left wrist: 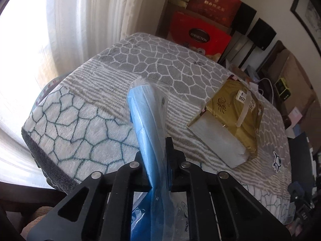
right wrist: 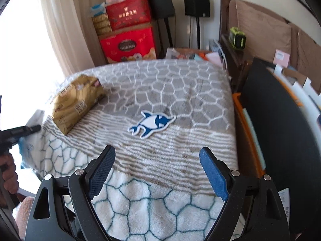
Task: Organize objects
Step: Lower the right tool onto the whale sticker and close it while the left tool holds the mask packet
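Left tool (left wrist: pixel 158 154) is clamping a clear-wrapped pack of blue masks (left wrist: pixel 147 108), jaws squeezed narrow on it, pack sticking up over the worktop's near-left part, seemingly off the cloth. Right tool (right wrist: pixel 157 168) is hanging wide and empty over the near edge, nothing between its pads.

Gold tissue pack (left wrist: pixel 226 124) is lying towards the left edge in the right view, well apart from both tools. Dolphin patch (right wrist: pixel 151 123) is sitting near the middle of the blanket (right wrist: pixel 180 92).

Risks: the wrap looks slick and loose, so the mask pack could be slipping or swinging out of the pinch; the grip is only on its lower end. The plush blanket is draping over the edges, so anything set close to an edge might be sliding off.

Room: curtain and bright window beyond the left edge, red gift boxes (right wrist: pixel 128 44) and black speakers past the far edge, clutter along the right edge.
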Demonstrator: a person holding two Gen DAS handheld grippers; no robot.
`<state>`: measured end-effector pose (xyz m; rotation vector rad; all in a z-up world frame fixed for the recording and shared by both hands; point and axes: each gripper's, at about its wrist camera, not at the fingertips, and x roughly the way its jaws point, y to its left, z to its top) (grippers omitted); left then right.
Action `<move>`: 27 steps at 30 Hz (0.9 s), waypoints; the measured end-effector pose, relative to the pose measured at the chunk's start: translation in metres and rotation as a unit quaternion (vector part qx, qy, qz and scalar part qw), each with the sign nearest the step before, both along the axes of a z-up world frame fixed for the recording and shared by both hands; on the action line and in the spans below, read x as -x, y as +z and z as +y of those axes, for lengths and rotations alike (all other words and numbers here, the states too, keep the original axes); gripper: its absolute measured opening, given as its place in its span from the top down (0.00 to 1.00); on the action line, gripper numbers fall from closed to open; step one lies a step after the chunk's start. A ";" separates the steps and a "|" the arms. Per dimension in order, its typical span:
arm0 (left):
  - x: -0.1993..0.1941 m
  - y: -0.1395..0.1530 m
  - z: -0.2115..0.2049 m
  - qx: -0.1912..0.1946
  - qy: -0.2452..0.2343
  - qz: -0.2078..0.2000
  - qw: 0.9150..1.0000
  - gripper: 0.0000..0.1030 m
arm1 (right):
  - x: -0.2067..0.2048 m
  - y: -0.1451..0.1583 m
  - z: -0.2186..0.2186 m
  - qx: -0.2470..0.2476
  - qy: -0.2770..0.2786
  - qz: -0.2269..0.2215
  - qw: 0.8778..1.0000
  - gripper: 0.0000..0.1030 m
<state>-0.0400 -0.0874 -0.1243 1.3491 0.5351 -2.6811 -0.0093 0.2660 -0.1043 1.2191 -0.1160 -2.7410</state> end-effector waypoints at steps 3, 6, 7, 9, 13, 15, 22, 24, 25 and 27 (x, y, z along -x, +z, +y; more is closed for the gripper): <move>0.001 0.006 -0.006 -0.008 -0.001 0.014 1.000 0.91 | 0.007 -0.004 -0.007 0.001 0.028 0.003 1.000 0.15; 0.001 0.011 -0.009 -0.008 -0.006 0.027 1.000 0.91 | 0.019 -0.006 -0.015 -0.001 0.058 0.009 0.998 0.04; 0.002 0.012 -0.009 -0.008 -0.008 0.030 0.999 0.91 | 0.023 -0.008 -0.016 -0.004 0.062 0.007 0.998 0.00; 0.001 0.012 -0.009 -0.009 -0.011 0.034 0.999 0.91 | 0.035 -0.014 -0.019 -0.021 0.069 -0.004 0.997 0.01; 0.000 0.013 -0.009 0.000 -0.017 0.041 0.999 0.91 | 0.057 -0.024 -0.018 -0.039 0.070 -0.028 0.996 0.01; 0.001 0.012 -0.009 -0.002 -0.018 0.040 0.999 0.91 | 0.068 -0.026 -0.019 -0.044 0.074 -0.037 0.996 0.01; 0.001 0.011 -0.002 -0.002 -0.026 0.038 0.999 0.91 | 0.088 -0.032 -0.025 -0.074 0.090 -0.051 0.992 0.01; 0.001 0.013 -0.001 0.000 -0.027 0.042 0.999 0.91 | 0.088 -0.034 -0.023 -0.071 0.091 -0.049 0.992 0.00; 0.000 0.014 -0.001 0.000 -0.027 0.043 0.999 0.91 | 0.088 -0.034 -0.023 -0.071 0.091 -0.051 0.992 0.01; 0.001 0.013 -0.001 0.000 -0.027 0.042 0.999 0.91 | 0.087 -0.033 -0.024 -0.072 0.096 -0.047 0.992 0.04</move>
